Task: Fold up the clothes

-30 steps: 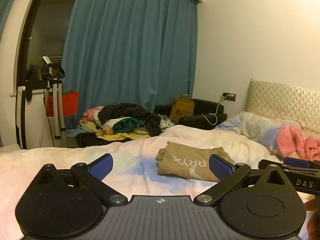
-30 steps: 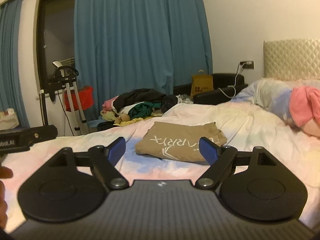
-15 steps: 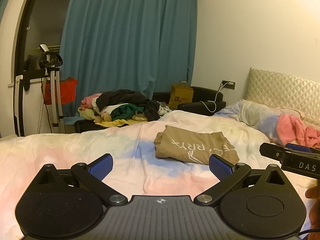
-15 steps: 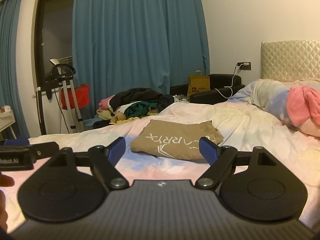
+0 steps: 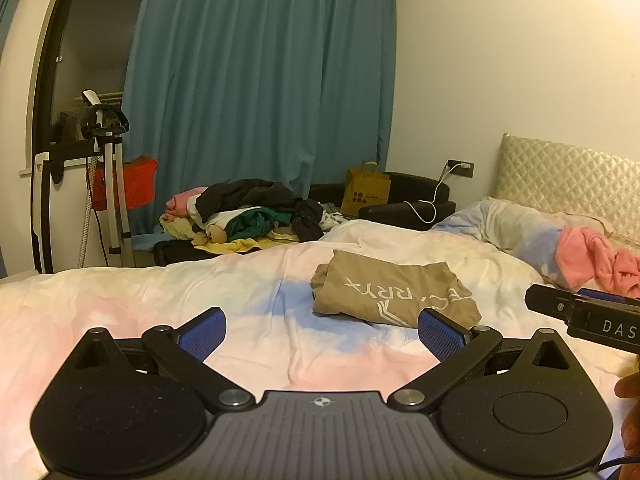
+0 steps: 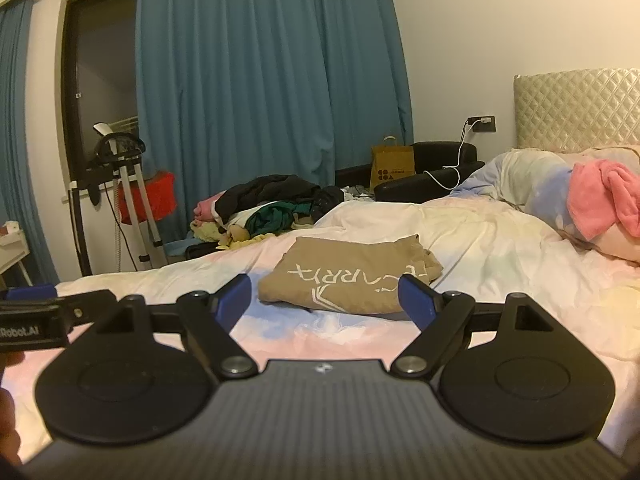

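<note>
Both grippers, left point(image 5: 320, 334) and right point(image 6: 325, 300), hover with jaws apart, empty. The tan shirt point(image 6: 352, 280) sits folded mid-bed point(image 5: 240, 280); a one-layer pinch could drag that fold undone.

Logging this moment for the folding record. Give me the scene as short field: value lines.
surface: bed with pastel sheet
garment: tan shirt with white lettering, folded, lying flat mid-bed
left tongs: open, holding nothing, short of the shirt
right tongs: open, holding nothing, short of the shirt
other laundry: pink garment near the headboard; mixed clothes pile beyond the bed
contact with shirt: none
</note>
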A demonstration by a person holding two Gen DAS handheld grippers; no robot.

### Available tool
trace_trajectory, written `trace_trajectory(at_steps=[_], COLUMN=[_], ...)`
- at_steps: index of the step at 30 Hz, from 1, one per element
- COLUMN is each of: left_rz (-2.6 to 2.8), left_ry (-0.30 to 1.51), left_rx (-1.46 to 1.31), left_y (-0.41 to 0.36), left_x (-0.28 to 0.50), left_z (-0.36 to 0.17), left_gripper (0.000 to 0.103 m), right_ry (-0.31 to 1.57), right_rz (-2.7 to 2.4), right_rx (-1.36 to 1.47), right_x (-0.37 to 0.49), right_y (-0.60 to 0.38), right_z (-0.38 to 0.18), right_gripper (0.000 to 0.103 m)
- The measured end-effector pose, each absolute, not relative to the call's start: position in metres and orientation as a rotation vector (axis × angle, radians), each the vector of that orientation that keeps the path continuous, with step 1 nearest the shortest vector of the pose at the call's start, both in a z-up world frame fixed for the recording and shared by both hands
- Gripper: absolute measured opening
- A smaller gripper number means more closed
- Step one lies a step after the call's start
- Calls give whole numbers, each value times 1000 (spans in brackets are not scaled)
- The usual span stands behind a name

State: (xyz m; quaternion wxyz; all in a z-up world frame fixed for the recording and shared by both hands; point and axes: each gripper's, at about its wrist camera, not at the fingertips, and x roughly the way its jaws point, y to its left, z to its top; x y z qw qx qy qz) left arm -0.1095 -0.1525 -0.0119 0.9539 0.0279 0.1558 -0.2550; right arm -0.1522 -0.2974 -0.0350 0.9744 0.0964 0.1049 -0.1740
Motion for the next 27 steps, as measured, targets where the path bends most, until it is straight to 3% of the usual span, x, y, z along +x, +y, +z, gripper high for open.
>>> trace_trajectory(at_steps=[27], left_rz=[-501], left_ry=[310], left_rx=[55], left_y=[-154], left_x=[-118], left_z=[-11], left_gripper=[103], right_ry=[241], right_rz=[-365], right_rx=[195], right_x=[-149], right_y=[-296], right_z=[-38], right_gripper=[82])
